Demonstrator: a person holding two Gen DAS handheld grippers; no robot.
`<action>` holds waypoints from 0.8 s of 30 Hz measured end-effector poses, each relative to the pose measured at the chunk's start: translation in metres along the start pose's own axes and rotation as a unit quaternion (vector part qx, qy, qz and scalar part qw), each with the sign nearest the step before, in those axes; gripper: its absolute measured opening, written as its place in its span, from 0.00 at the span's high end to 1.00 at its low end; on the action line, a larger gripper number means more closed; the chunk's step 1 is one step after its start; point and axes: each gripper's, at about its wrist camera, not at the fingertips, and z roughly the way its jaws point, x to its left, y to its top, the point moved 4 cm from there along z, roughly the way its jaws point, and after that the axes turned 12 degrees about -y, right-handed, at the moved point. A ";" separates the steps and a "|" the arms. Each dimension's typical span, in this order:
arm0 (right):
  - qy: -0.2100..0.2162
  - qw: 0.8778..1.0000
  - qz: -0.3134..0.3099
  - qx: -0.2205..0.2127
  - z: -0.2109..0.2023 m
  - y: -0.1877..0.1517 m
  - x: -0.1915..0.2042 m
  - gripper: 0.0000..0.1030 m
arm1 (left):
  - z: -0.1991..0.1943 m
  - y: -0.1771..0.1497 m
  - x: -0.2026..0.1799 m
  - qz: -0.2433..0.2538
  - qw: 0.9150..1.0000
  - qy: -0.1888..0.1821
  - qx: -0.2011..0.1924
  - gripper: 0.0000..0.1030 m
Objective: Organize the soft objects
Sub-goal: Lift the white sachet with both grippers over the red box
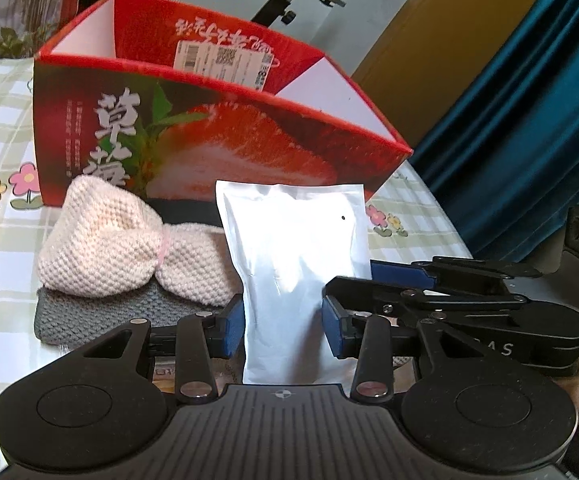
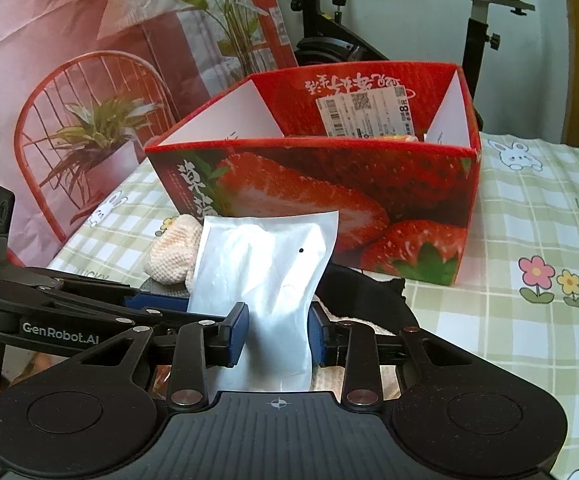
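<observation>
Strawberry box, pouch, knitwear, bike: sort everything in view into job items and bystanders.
Job items:
white pouch, gripped by left gripper and right gripper
pink knit piece
grey knit piece
strawberry box

Bystanders:
exercise bike
blue curtain
checked tablecloth

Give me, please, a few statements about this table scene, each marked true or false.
1. The silver pouch is pinched in the right claw. True.
2. The strawberry box is closed with a lid. False: its top is open.
3. The pink knitted piece lies on a grey knitted piece. True.
4. The pouch is inside the box. False: it is held outside, in front of it.
</observation>
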 end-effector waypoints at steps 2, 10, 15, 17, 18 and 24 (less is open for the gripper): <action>0.001 1.000 -0.001 -0.004 -0.002 0.002 0.001 0.70 | -0.002 0.001 -0.002 0.005 1.000 0.000 -0.005 0.59; 0.006 1.000 0.000 -0.019 -0.009 0.008 0.003 0.71 | -0.014 0.006 -0.010 0.022 1.000 -0.005 -0.022 0.59; 0.014 0.999 -0.001 -0.038 -0.014 0.023 0.004 0.71 | -0.026 0.021 -0.016 0.042 0.998 -0.006 -0.042 0.59; 0.016 0.999 -0.007 -0.048 -0.016 0.033 0.005 0.71 | -0.030 0.029 -0.017 0.049 0.998 -0.005 -0.050 0.59; 0.017 0.998 -0.010 -0.051 -0.017 0.037 0.006 0.71 | -0.032 0.033 -0.018 0.052 0.997 -0.005 -0.053 0.59; 0.020 0.996 -0.026 -0.078 -0.024 0.069 0.008 0.71 | -0.039 0.060 -0.023 0.066 0.995 -0.005 -0.072 0.59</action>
